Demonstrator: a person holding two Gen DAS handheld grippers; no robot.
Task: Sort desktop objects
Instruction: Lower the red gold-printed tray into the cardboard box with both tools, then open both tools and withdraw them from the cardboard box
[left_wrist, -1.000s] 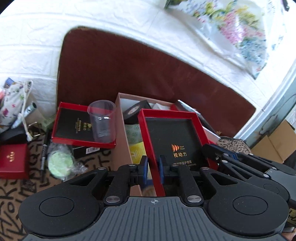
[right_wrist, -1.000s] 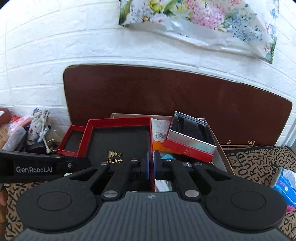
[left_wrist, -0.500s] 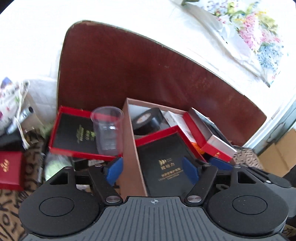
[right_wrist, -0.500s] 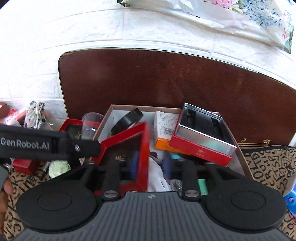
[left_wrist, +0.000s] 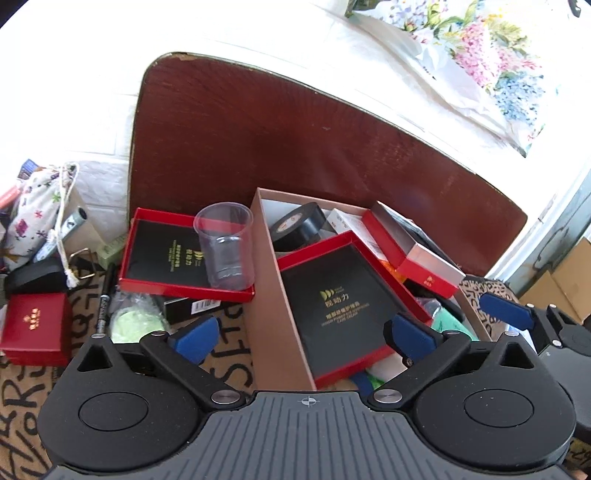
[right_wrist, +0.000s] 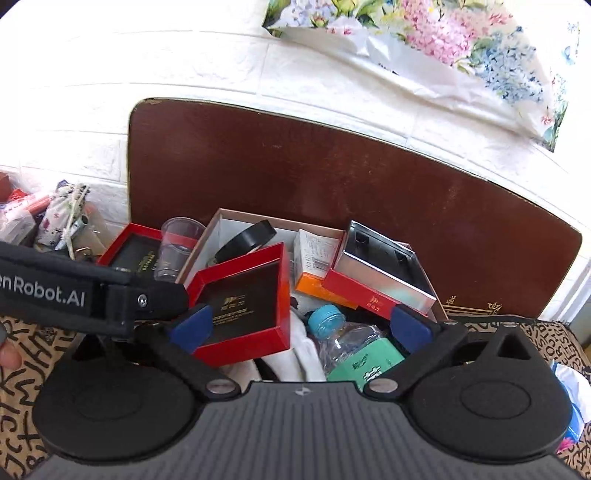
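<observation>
Between both pairs of spreading, empty fingers (left_wrist: 195, 338), red box lid (left_wrist: 347, 299): rests tilted in the brown cardboard box (left_wrist: 266, 295) atop clutter; probably light, stiff card, best pinched at its upright rim.

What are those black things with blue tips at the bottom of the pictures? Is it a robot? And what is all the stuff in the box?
Not a robot: a person holds two grabber tools, one per hand, each carrying a camera looking along its fingers. One picture comes from the left gripper, the other from the right gripper. The blue tips are soft pads. Both sets of jaws are opening and grip nothing. Ahead sits a cardboard box holding a red tray, black tape roll, a silver and red box and a plastic bottle. Beside the box, a clear cup stands on another red tray.
</observation>
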